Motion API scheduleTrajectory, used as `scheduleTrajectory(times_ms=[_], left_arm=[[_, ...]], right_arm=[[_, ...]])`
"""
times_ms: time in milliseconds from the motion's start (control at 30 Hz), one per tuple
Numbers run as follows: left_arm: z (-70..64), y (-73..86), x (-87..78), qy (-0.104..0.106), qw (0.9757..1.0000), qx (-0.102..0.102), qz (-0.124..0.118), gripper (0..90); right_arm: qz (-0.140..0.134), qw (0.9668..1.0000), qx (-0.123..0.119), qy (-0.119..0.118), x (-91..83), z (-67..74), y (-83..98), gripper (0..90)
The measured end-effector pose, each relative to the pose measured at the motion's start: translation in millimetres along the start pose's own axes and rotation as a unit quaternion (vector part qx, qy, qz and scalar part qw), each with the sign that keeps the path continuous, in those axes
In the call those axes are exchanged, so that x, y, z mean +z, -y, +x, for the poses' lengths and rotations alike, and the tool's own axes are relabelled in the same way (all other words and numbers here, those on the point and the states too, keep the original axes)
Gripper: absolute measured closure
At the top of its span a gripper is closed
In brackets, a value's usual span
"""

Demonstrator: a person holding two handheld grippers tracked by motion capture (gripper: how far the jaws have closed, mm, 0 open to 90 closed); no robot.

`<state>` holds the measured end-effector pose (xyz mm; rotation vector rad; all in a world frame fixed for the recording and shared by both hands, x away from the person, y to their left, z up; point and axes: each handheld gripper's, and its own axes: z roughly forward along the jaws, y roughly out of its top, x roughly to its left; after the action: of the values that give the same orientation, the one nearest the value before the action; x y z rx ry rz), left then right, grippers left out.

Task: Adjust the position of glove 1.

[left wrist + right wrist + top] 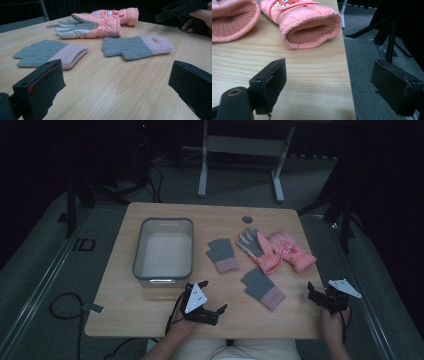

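Two grey knit mittens with pink cuffs lie mid-table: one (pixel 222 255) (pixel 48 53) nearer the bin, the other (pixel 262 287) (pixel 137 46) toward the front. Behind them lie two pink padded gloves (pixel 280 251) (pixel 97 23), cuffs toward the right edge (pixel 309 25). My left gripper (pixel 216 311) (pixel 116 85) is open low over the front of the table, pointing at the mittens, holding nothing. My right gripper (pixel 312 294) (pixel 328 82) is open at the table's right front corner, facing the glove cuffs, one jaw past the edge.
A grey plastic bin (pixel 164 249) stands left of the mittens. The wooden table (pixel 150 315) has a cable hole (pixel 247 219) at the back. Floor drops off beyond the right edge (pixel 367 57); desk legs (pixel 240 165) stand behind.
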<state>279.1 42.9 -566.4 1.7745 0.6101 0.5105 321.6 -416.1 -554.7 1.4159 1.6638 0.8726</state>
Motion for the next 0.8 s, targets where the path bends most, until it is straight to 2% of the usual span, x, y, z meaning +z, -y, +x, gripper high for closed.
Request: scheduleTrajectory(times_ms=[100,267,367,433,567,600,667,800], left_arm=[[0.6,-0.2,0.3,0.0,1.0,-0.002,0.002,0.0],[-0.1,-0.1,0.2,-0.001,1.0,0.0,0.0,0.0],[-0.6,0.1,-0.1,-0.003,1.0,0.002,-0.001,0.0],[-0.3,0.0,0.0,-0.003,1.0,0.0,-0.001,0.0],[0.3,0.0,0.0,-0.001,1.0,-0.002,-0.001,0.0],[0.5,0.0,0.1,0.001,1.0,-0.003,0.0,0.0],[0.7,-0.1,0.1,0.002,1.0,-0.003,0.001,0.0],[0.3,-0.1,0.4,0.004,1.0,-0.002,0.001,0.0]], right_arm=[[0.005,1.0,-0.007,-0.003,-1.2,2.0,-1.9,13.1],[0.007,0.9997,-0.002,-0.025,-4.0,4.1,-10.2,13.1],[0.012,0.999,-0.005,-0.043,-8.0,9.6,-19.8,13.1],[0.014,0.9987,-0.013,-0.047,-10.0,13.7,-25.5,13.1],[0.01,0.9982,-0.014,-0.058,-11.1,18.8,-38.2,13.0],[0.01,0.9982,-0.014,-0.058,-11.1,18.8,-38.2,13.0],[0.0,0.9983,-0.021,-0.055,-12.8,22.6,-49.7,13.0],[-0.004,0.9978,-0.009,-0.066,-16.3,27.8,-66.8,13.0]])
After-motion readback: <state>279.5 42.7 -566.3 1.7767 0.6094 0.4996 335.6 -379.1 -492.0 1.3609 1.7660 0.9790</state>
